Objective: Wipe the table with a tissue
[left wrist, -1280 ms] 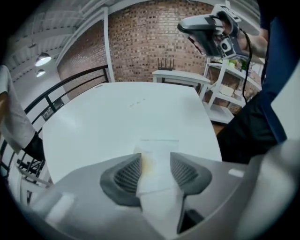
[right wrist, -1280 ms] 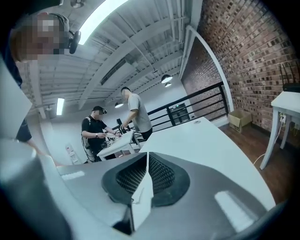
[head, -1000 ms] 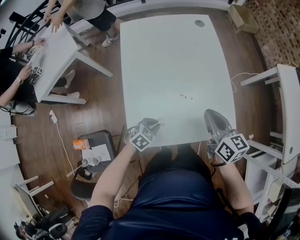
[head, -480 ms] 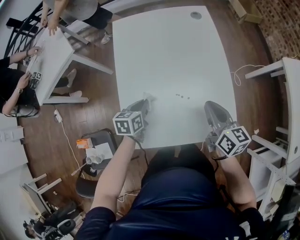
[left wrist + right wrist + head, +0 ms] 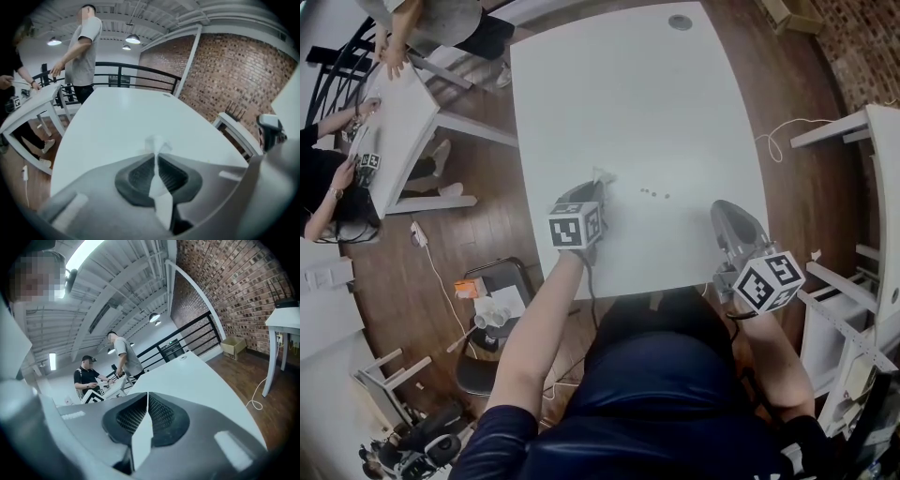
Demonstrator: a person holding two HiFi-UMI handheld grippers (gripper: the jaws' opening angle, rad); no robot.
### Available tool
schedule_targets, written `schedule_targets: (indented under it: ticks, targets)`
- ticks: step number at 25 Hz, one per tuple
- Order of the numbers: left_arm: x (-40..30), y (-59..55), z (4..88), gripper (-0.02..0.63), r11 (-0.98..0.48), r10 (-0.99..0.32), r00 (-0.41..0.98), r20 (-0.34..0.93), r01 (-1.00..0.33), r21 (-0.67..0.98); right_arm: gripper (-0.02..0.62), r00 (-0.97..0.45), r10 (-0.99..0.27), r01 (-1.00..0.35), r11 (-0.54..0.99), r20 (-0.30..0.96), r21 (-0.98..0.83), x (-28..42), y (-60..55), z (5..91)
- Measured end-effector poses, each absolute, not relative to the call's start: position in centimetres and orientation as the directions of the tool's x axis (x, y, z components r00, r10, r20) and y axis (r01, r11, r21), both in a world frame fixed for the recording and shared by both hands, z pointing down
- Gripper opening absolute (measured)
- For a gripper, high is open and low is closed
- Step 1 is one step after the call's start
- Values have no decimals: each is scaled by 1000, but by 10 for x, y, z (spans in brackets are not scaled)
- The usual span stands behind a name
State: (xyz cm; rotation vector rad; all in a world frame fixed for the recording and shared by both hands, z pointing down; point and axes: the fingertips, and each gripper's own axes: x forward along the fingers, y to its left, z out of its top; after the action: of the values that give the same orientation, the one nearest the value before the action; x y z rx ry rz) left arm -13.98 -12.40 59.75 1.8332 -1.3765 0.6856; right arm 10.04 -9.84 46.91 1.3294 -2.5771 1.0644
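Note:
The white table (image 5: 628, 94) fills the middle of the head view. Three small dark spots (image 5: 654, 195) lie on it near the front. My left gripper (image 5: 589, 190) is over the table just left of the spots, pointing steeply down. It is shut on a white tissue (image 5: 602, 176), whose crumpled end sticks out past the tips. In the left gripper view the tissue (image 5: 157, 145) is pinched between the closed jaws of that gripper (image 5: 155, 158). My right gripper (image 5: 727, 217) hovers at the front right corner, shut and holding nothing, as the right gripper view of it (image 5: 147, 398) also shows.
A round grommet hole (image 5: 680, 22) sits at the table's far edge. A second white table (image 5: 403, 112) with people around it stands at the left. A stool with paper cups (image 5: 492, 317) is on the floor at the front left. A white shelf (image 5: 877, 187) and a cable (image 5: 778, 136) are at the right.
My left gripper has rolled over and moved from the table's front edge inward toward the dark spots, with the tissue in it. The right gripper has shifted slightly and sunk a little.

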Motion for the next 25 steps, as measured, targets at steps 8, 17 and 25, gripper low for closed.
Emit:
schedule_targets:
  ticks: [8,17,25]
  targets:
    - [-126,-134,620,19,-212,-504,247,828,-964,158,16,-612,-709,-741,357,351,-569,122,-102,478]
    - [-110,-128,633,18,-237,-502,199,841,-968,87,17,-614,-715,-725,343,335,-598,129,-101,483]
    - [-89,-125,632,18,-243,-509,199,838,-967,82,15,-616,-713,-720,334,336,-609,136,-103,487]
